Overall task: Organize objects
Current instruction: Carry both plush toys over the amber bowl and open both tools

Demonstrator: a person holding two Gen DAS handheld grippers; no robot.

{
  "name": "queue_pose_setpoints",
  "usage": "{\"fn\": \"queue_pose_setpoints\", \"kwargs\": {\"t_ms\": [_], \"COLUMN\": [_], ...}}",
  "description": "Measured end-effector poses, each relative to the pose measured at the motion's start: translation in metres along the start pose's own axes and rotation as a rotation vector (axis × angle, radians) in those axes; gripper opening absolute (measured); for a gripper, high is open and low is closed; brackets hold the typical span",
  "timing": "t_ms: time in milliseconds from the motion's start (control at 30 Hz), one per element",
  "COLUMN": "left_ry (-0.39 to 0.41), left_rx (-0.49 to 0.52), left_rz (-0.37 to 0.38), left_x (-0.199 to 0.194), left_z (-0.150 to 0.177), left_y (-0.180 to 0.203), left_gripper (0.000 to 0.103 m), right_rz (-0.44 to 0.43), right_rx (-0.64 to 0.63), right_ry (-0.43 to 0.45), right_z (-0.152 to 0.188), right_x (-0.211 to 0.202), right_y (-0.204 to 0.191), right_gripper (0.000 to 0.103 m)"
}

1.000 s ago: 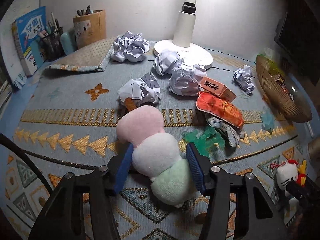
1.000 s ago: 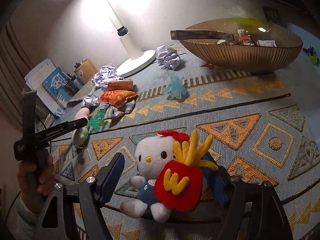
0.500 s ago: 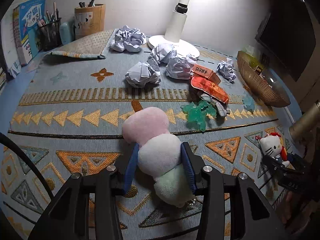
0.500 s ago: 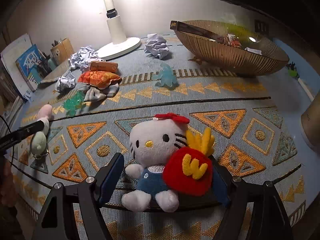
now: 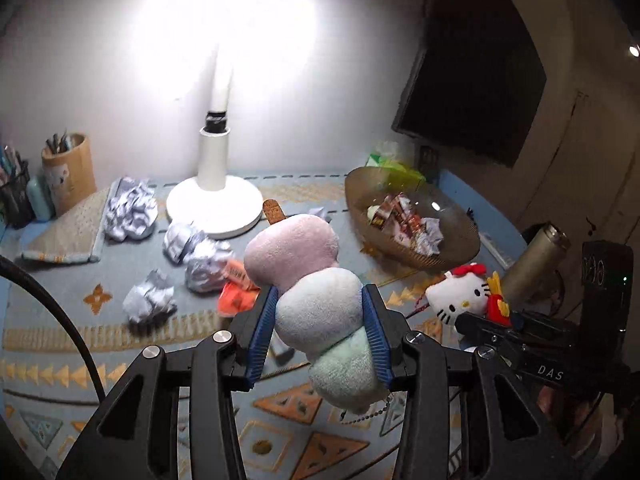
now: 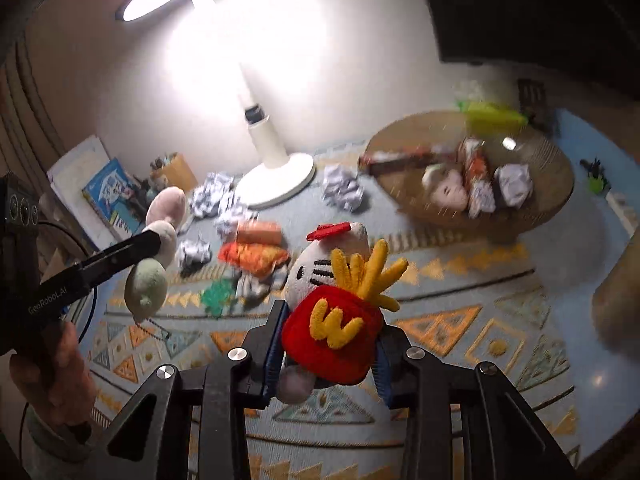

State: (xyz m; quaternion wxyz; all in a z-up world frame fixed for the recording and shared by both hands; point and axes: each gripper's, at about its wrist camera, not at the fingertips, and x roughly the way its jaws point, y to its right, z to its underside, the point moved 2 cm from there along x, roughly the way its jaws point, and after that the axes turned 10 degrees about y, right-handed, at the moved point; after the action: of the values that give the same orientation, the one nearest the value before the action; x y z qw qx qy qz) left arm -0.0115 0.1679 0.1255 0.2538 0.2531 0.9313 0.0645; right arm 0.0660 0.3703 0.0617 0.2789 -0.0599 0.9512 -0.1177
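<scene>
between the left gripper's (image 5: 320, 340) blue pads the dango plush (image 5: 316, 300) is pinched at its white middle ball, clear of the mat (image 5: 80, 336). beside it the right gripper (image 6: 326, 354) clamps the kitty plush (image 6: 334, 300) low on its body, also lifted. to finish well, i'd carry both over the brown bowl (image 5: 460, 256) and release just above its rim. that bowl looks crowded with wrappers; the lamp (image 5: 214, 200) and paper balls (image 5: 148, 304) sit left, so the right path is freer.

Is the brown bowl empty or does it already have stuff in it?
Not empty. The brown bowl already holds a crumpled paper ball, snack packets and a pale item too blurred to identify.
</scene>
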Motion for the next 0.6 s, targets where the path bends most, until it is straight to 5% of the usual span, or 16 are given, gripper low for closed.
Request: {"fn": "queue_pose_setpoints", "kwargs": {"t_ms": [133, 333, 367, 400, 467, 600], "left_ry": [0.022, 0.013, 0.002, -0.020, -0.042, -0.136], "left_rx": [0.074, 0.082, 0.080, 0.092, 0.070, 0.019], "left_rz": [0.074, 0.177, 0.212, 0.224, 0.207, 0.201], "left_x": [0.051, 0.139, 0.154, 0.170, 0.197, 0.222], "left_z": [-0.051, -0.093, -0.095, -0.096, -0.092, -0.068], "left_y": [0.040, 0.076, 0.080, 0.083, 0.080, 0.062], "left_gripper": [0.040, 0.043, 0.055, 0.076, 0.089, 0.089], "right_rz": [0.159, 0.271, 0.282, 0.286, 0.334, 0.389], "right_rx": [0.002, 0.033, 0.036, 0.037, 0.038, 0.092], "right_ry": [0.163, 0.212, 0.209, 0.198, 0.145, 0.096], "right_z": [-0.061, -0.117, -0.121, -0.124, -0.125, -0.107], "right_x": [-0.008, 0.023, 0.031, 0.040, 0.058, 0.062], "right_y": [0.030, 0.067, 0.074, 0.079, 0.095, 0.124], "right_gripper": [0.037, 0.039, 0.042, 0.055, 0.065, 0.065]}}
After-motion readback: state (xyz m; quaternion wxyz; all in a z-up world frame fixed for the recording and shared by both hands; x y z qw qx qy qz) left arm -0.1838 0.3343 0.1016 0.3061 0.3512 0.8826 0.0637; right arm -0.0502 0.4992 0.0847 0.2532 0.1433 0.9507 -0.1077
